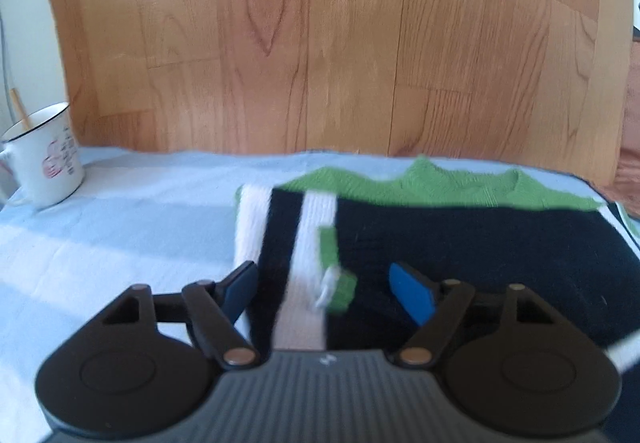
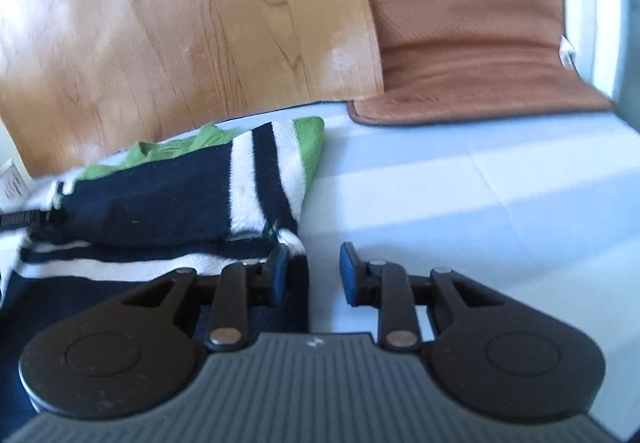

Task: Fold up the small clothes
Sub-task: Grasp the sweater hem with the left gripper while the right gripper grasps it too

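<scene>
A small knit sweater (image 1: 460,243), navy with white stripes and green collar, lies on a pale blue cloth (image 1: 120,223). Its striped sleeve (image 1: 308,255) is folded over the body. My left gripper (image 1: 326,289) is open, low over the sleeve's green cuff (image 1: 340,287), with the cuff between the fingers. In the right wrist view the sweater (image 2: 160,199) lies at left with its other striped sleeve (image 2: 264,171) folded across. My right gripper (image 2: 312,275) is open and empty at the sweater's right edge, its left finger (image 2: 278,275) over the navy fabric.
A white enamel mug (image 1: 44,159) with a stick in it stands at the far left of the cloth. Wood flooring (image 1: 320,35) lies beyond the cloth. A brown mat (image 2: 472,35) lies at the far right. The blue cloth (image 2: 480,203) stretches to the right of the sweater.
</scene>
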